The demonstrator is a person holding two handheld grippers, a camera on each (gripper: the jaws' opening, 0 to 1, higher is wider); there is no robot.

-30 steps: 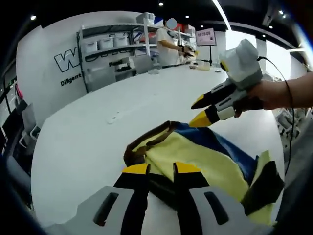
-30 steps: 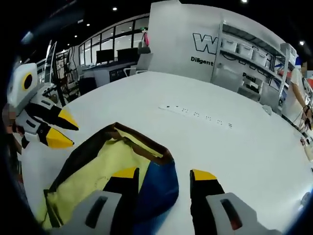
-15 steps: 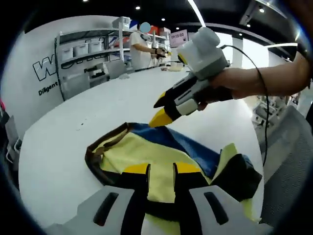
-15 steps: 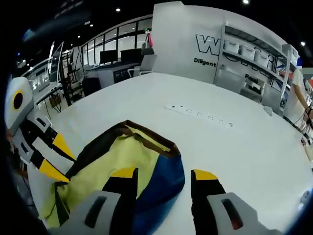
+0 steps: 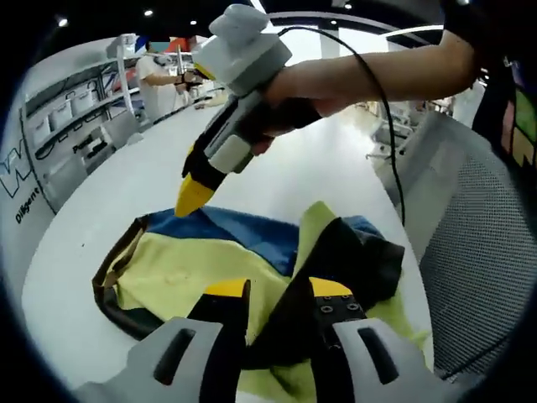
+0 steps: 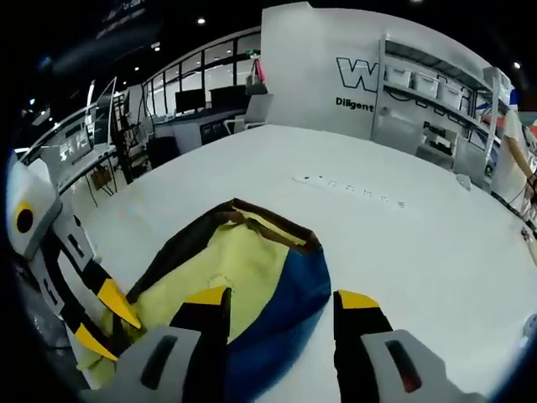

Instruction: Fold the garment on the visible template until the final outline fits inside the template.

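Left gripper view shows the garment (image 5: pixel 226 252), yellow and blue with dark trim, crumpled on the white worktop (image 5: pixel 151 180). The left tongs (image 5: pixel 277 290) sit low over its near edge, jaws parted around a dark fold; whether they pinch it cannot be told. The right tongs (image 5: pixel 191 197) hover above the blue part, tips together. In the right gripper view, the right tongs' jaws stand apart over the garment.

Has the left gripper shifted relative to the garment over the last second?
Yes. In the right gripper view the left gripper has come down from beside the collar end to the near corner of the garment, its open tips now at the yellow fabric.
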